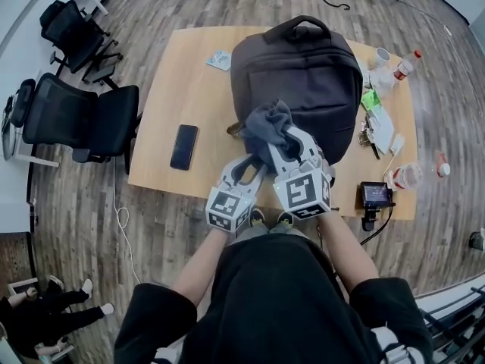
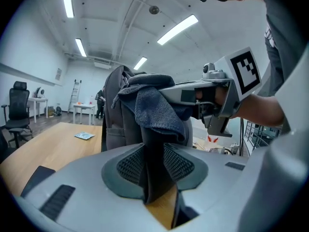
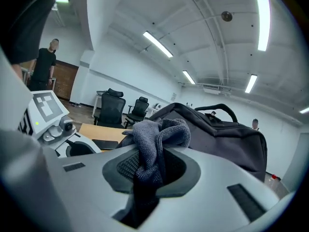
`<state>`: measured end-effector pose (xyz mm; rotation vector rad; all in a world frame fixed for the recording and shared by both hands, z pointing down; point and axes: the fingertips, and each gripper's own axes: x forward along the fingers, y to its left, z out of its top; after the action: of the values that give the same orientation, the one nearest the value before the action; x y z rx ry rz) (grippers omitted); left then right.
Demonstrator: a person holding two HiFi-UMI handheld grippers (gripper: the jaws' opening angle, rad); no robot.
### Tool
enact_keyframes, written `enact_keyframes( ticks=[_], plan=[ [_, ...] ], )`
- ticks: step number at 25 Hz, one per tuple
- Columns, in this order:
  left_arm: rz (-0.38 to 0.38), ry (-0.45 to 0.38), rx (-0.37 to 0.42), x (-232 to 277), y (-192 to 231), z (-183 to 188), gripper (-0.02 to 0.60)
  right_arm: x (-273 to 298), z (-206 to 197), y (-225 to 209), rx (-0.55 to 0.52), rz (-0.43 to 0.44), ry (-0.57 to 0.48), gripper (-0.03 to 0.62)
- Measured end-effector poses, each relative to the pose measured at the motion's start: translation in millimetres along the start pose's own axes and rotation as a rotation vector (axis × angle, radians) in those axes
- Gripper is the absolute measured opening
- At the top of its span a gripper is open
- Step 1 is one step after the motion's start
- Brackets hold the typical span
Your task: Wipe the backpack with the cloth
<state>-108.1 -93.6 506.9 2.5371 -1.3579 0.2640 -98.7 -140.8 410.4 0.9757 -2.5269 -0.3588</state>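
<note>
Wood-floored office, pale wooden worktop (image 1: 174, 89).

Head view: dark backpack (image 1: 303, 74) sits just ahead of both my tools. Grey cloth (image 1: 269, 127) is bunched against its near face, at the tip of my right tool (image 1: 292, 146). Left tool (image 1: 254, 167) is just beside it.

Left gripper view: pads pressed onto a dark fabric strip (image 2: 154, 178) that rises under the cloth.

Right gripper view: pads pinching the cloth, backpack beyond, to the right.

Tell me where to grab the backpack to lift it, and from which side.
Take the top carry handle. It arches up clear of the backpack at its far end, leaving a gap for a jaw. Come from above, closing across the strap. The body looks too broad and soft to pinch.
</note>
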Motion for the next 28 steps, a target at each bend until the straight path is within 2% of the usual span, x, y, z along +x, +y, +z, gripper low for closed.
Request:
enact_keyframes(
  ticks=[5,10,14,17,22,25,28],
  plan=[
    [-0.057,-0.003,0.038,0.8,-6.4,-2.7,0.172,-4.1,-8.5,8.9,0.040,0.017,0.008,0.074],
    [-0.098,0.001,0.012,-0.6,-8.4,-11.6,0.179,-10.3,-25.1,26.9,0.057,0.052,0.031,0.074],
    [-0.113,0.055,0.011,-4.4,-7.8,-29.1,0.179,-11.7,-42.9,44.3,0.076,0.092,0.071,0.075],
    [-0.100,0.082,-0.005,-14.0,-2.0,-42.4,0.179,-12.1,-57.8,62.2,0.084,0.127,0.106,0.075],
    [-0.032,0.084,-0.098,-26.2,22.1,-52.8,0.178,-8.3,-103.9,103.5,0.156,0.228,0.198,0.075],
    [-0.019,0.102,-0.068,-28.5,23.8,-53.9,0.178,-6.7,-137.0,120.0,0.182,0.253,0.264,0.075],
    [-0.010,0.111,-0.041,-24.4,23.0,-53.3,0.179,-6.5,-159.8,119.8,0.177,0.241,0.307,0.075]
  ],
)
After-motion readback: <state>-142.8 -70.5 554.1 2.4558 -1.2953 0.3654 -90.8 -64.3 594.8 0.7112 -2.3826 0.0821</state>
